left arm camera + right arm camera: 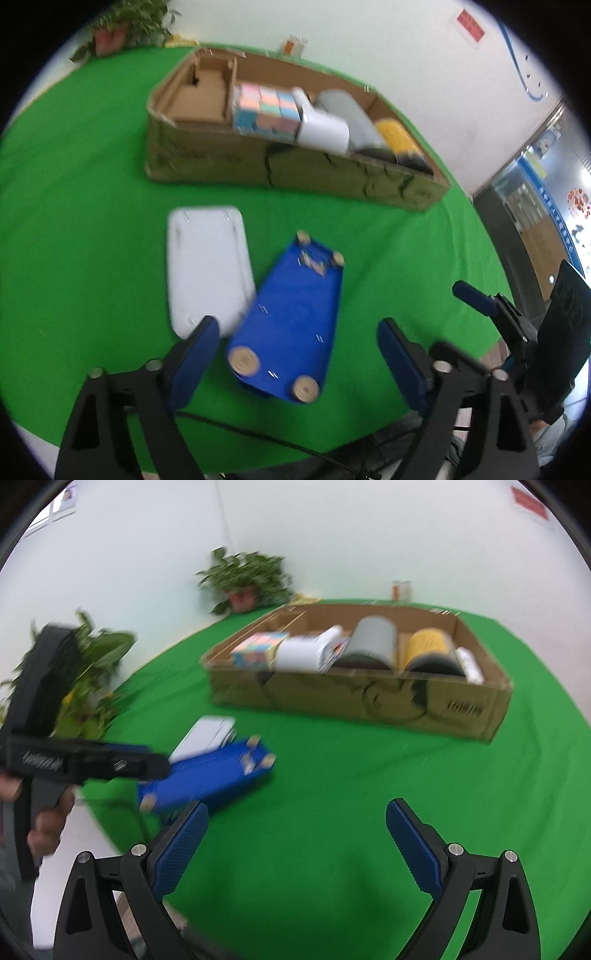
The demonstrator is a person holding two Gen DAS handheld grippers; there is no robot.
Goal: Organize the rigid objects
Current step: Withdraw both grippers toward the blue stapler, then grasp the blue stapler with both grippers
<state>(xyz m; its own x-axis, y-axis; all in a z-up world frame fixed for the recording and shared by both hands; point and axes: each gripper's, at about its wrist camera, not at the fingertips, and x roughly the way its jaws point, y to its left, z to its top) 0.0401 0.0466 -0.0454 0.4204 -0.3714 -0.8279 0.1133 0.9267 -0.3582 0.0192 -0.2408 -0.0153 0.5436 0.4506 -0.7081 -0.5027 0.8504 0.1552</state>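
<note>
Blue box (291, 321) is seen on green cloth (92, 192), touching white box (207, 266). Left gripper (295, 343) & right gripper (295, 834): jaws apart, nothing clamped.

My left gripper (295, 336) points steeply down with jaws apart; my right gripper (297, 819) is tilted down, jaws wide, holding nothing.

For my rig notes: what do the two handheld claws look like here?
Both match: the left claw and right claw have black plastic arms with triangular cut-outs and silver bolts, ending in blue ribbed pads. The left has a black pistol-style handle; a thin black cable trails below it.
</note>
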